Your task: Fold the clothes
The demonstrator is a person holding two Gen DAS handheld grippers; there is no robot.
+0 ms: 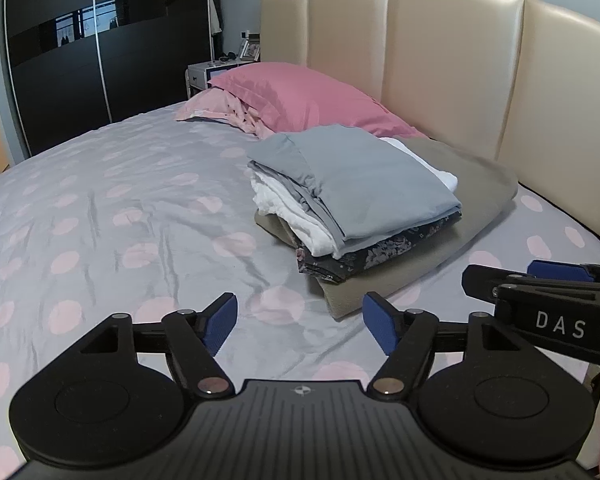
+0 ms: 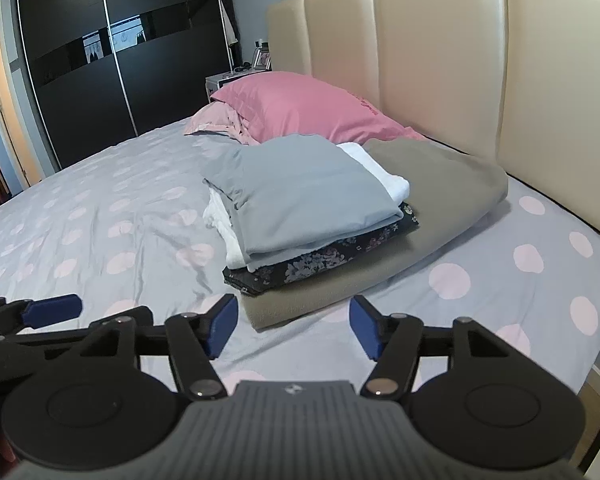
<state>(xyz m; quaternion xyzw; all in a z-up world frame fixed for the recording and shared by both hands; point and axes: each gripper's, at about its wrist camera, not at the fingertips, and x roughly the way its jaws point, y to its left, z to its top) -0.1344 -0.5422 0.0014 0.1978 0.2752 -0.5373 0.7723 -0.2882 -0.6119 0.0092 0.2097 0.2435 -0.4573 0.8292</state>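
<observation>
Both grippers, left gripper [image 1: 300,328] and right gripper [image 2: 290,328], have fingers apart and empty; the tall stack of folded soft clothes [image 2: 312,216] lies just ahead, nearer the right.

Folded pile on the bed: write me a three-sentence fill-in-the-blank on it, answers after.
1. The top garment of the folded pile is plain ____.
2. The floral garment lies directly on a ____ one.
3. Behind the pile lies a ____ pillow.

Missing words: grey; khaki; pink
</observation>
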